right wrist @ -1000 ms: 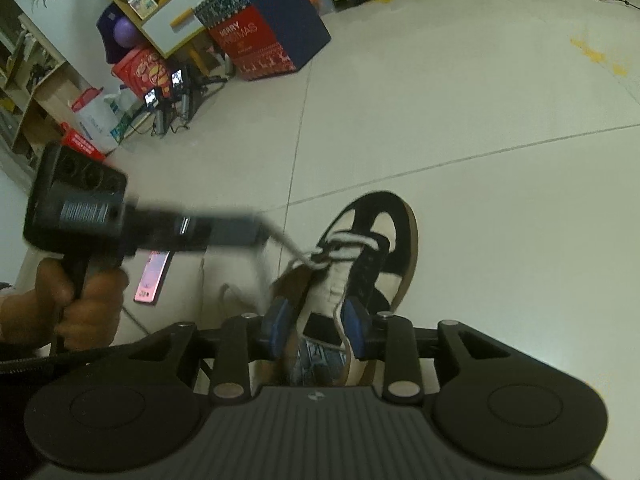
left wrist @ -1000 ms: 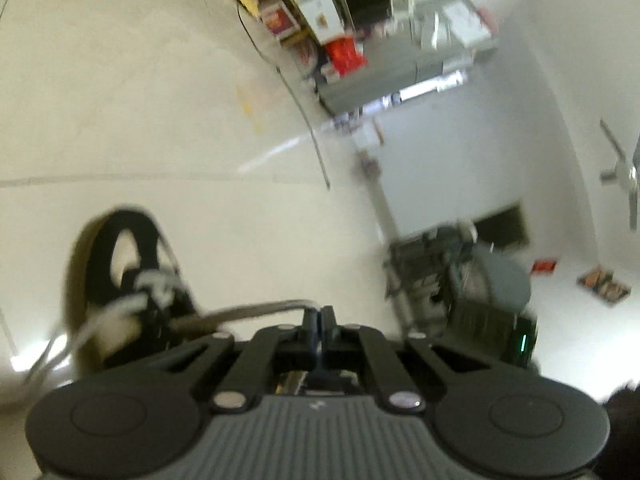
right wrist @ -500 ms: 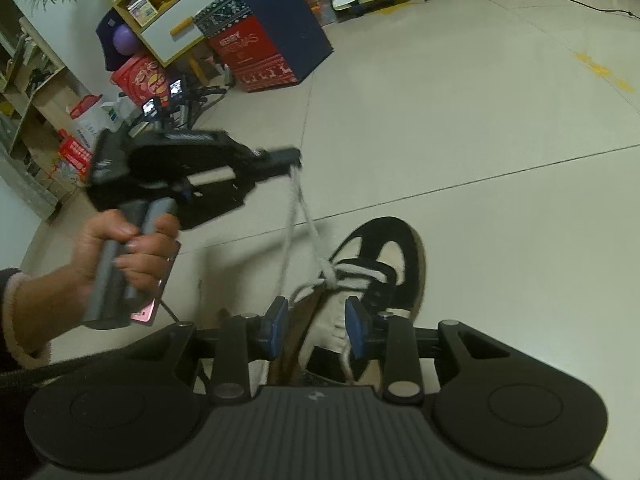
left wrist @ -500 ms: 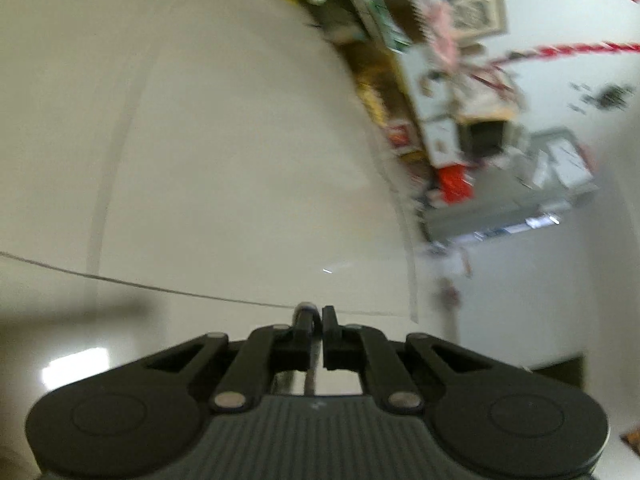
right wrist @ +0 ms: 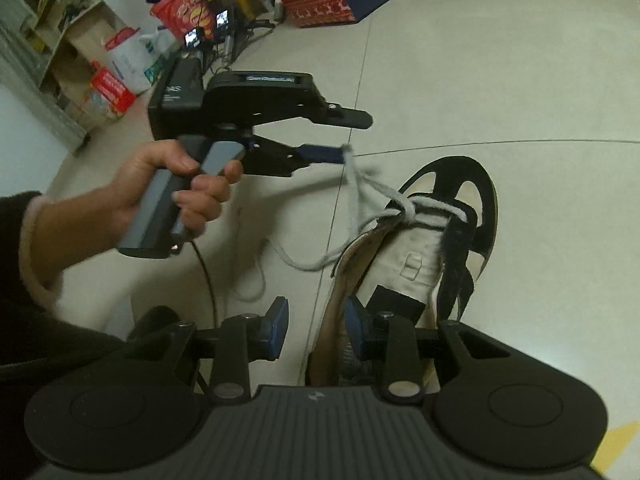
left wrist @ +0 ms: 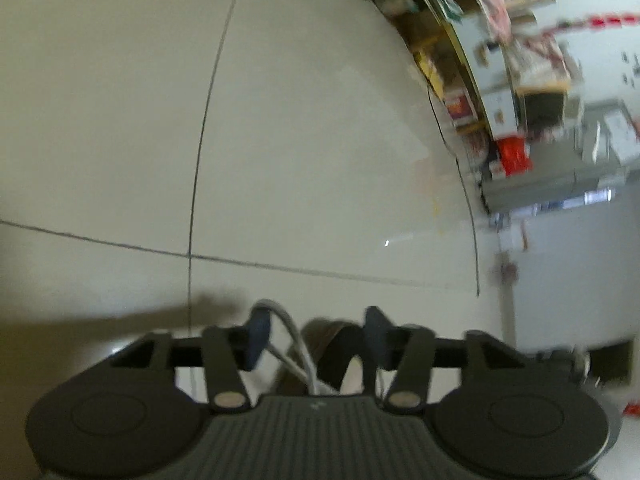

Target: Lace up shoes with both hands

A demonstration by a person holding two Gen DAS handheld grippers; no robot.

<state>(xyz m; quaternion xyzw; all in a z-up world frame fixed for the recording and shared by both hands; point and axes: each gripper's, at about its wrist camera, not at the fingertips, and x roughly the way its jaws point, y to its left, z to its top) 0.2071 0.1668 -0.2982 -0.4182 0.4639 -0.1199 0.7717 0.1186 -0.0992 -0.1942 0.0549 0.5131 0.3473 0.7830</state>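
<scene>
Left tongs, held in the person's hand, are opening, the white shoelace draping off one finger rather than being pinched. Right tongs are standing spread, one finger just inside the heel opening of the shoe, pinching nothing. The black-and-cream shoe is lying on the tiled floor, its lace knotted across the tongue.

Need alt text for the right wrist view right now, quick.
The left gripper, in a hand, has its jaws opening, with the white lace draped off the lower finger above a black-and-cream shoe on the tiled floor. The right gripper hovers by the shoe's heel.
</scene>
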